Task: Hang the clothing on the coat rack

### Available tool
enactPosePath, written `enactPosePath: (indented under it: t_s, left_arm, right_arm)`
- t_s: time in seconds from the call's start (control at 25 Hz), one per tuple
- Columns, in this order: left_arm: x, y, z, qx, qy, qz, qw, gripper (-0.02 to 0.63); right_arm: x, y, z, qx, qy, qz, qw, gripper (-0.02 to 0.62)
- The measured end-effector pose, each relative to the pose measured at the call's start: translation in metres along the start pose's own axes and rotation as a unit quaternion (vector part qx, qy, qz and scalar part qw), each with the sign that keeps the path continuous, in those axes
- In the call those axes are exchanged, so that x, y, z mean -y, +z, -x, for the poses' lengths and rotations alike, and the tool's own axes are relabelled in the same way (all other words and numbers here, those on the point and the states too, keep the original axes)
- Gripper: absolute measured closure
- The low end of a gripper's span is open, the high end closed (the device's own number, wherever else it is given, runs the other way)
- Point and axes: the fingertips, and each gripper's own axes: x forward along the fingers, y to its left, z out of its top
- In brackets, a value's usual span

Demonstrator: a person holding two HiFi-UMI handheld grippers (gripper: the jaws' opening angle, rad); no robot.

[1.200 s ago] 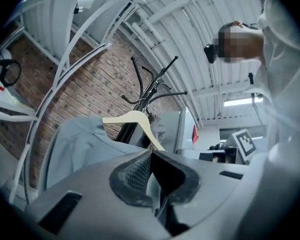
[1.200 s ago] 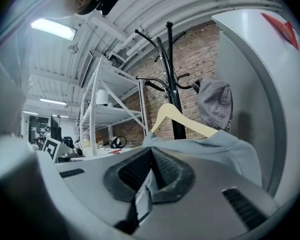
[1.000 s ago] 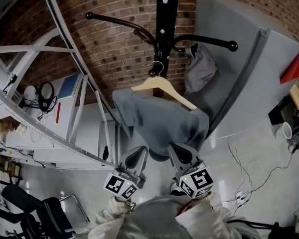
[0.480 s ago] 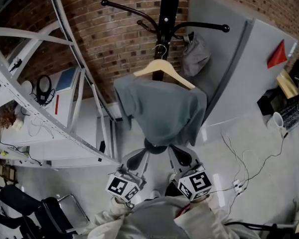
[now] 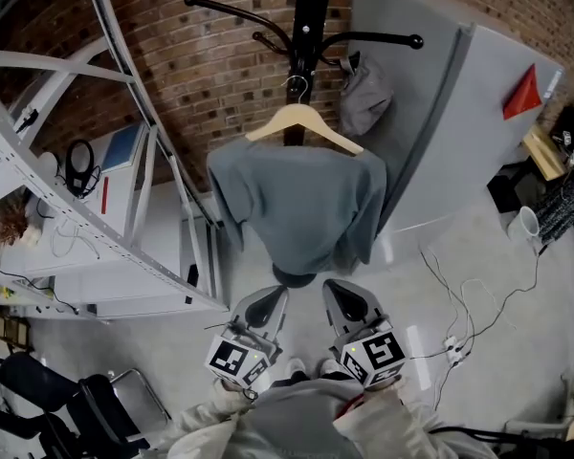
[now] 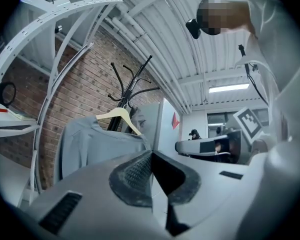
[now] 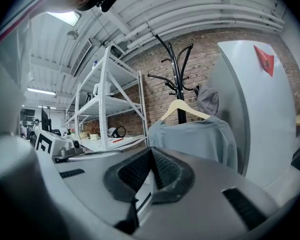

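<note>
Shirt [image 5: 301, 208] looks hung on the rack [image 5: 311, 8], both grippers clear of it.
Nearest, the left gripper [image 5: 271, 296] and right gripper [image 5: 337, 291] sit side by side low down. Both have their jaws pressed together with nothing between them, tips just short of the hem. My guess is the job's basically done, so there's nothing left to hold. Past them the shirt drapes off a wooden hanger [image 5: 301, 122], shoulders spread so it falls flat. The hanger's hook [image 5: 298, 85] sits right at the pole, apparently caught on a peg, though that bit's too small to be sure. Another grey item [image 5: 364, 98] dangles off a peg alongside, brick wall [image 5: 220, 75] behind.
</note>
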Motion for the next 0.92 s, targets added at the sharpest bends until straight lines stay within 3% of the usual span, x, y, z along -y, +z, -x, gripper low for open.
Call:
enactPosePath:
  t_s: [0.92]
  left_arm:
    - [0.019, -0.012, -0.075, -0.003, 0.041, -0.007, 0.9991, 0.598]
  right_arm:
    - [0.072, 0.017, 0.007, 0.021, 0.044, 0.0, 0.999, 0.571]
